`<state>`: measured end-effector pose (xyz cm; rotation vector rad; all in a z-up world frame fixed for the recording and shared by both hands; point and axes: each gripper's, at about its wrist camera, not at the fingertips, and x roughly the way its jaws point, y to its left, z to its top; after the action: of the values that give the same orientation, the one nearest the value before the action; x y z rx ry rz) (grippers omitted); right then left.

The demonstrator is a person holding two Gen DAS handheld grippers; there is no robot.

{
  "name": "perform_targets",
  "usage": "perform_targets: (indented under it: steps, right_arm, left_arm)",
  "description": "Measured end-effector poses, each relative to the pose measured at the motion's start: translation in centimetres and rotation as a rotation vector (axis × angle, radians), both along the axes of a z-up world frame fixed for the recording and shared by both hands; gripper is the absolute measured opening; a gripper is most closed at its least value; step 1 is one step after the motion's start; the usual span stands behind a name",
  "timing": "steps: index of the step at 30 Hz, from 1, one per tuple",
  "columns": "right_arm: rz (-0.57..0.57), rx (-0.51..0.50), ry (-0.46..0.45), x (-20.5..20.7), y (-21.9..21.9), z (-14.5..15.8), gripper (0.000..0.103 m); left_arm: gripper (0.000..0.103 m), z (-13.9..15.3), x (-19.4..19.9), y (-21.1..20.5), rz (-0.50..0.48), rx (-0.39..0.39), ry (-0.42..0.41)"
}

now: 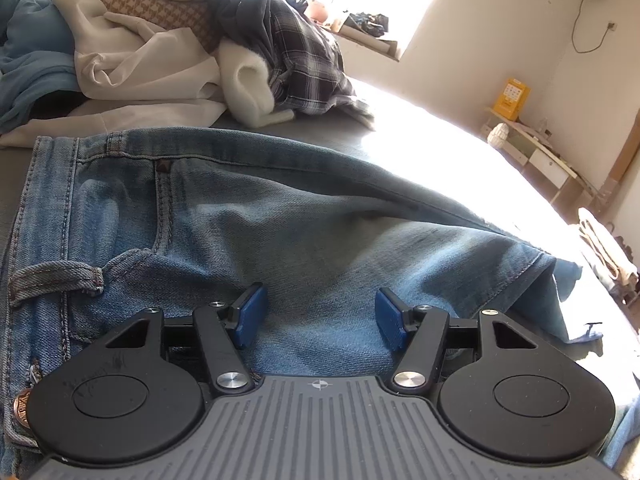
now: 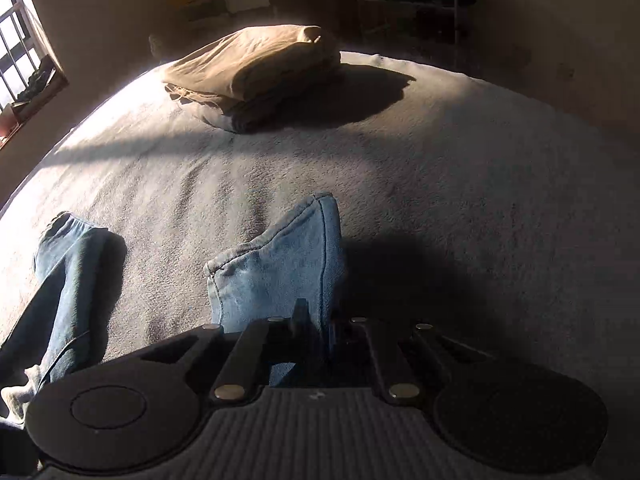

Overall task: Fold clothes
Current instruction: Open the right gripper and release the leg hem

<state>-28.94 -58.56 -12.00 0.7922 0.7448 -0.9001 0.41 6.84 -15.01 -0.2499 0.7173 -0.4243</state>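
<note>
A pair of light blue jeans lies across the grey bed, waistband and belt loop at the left of the left wrist view. My left gripper hovers just over the denim near the hip, its blue pads apart and nothing between them. In the right wrist view my right gripper is shut on a jeans leg hem, which stands up from between the dark fingers. The other jeans leg lies on the bed at the left.
A heap of unfolded clothes, cream, houndstooth, plaid and blue, sits at the back left. A folded stack with a tan garment on top rests at the far side of the bed. Shelves and a window line the walls.
</note>
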Motion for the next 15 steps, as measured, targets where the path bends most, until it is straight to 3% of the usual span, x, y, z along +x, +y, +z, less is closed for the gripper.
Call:
perform_targets:
  steps: [1, 3, 6, 11, 15]
  right_arm:
    - [-0.053, 0.055, -0.031, -1.3, -0.5, -0.8, 0.022]
    - [-0.156, 0.14, -0.107, -3.8, -1.3, -2.2, 0.028]
    - [-0.318, 0.173, -0.212, -6.4, -2.5, -2.7, 0.045]
    - [-0.542, 0.158, -0.302, -8.7, -4.5, -1.5, 0.05]
    - [-0.501, 0.131, -0.303, -5.0, -5.5, 0.1, 0.057]
  left_arm:
    - [0.06, 0.0, 0.0, -0.1, 0.0, 0.003, 0.002]
    - [0.06, 0.2, 0.1, -0.2, -0.002, 0.015, 0.008]
    - [0.061, 0.4, 0.3, -0.4, -0.01, 0.034, 0.022]
    - [0.061, 0.9, 0.7, -0.5, -0.005, 0.045, 0.051]
    - [0.061, 1.7, 0.8, -0.6, 0.012, 0.05, 0.076]
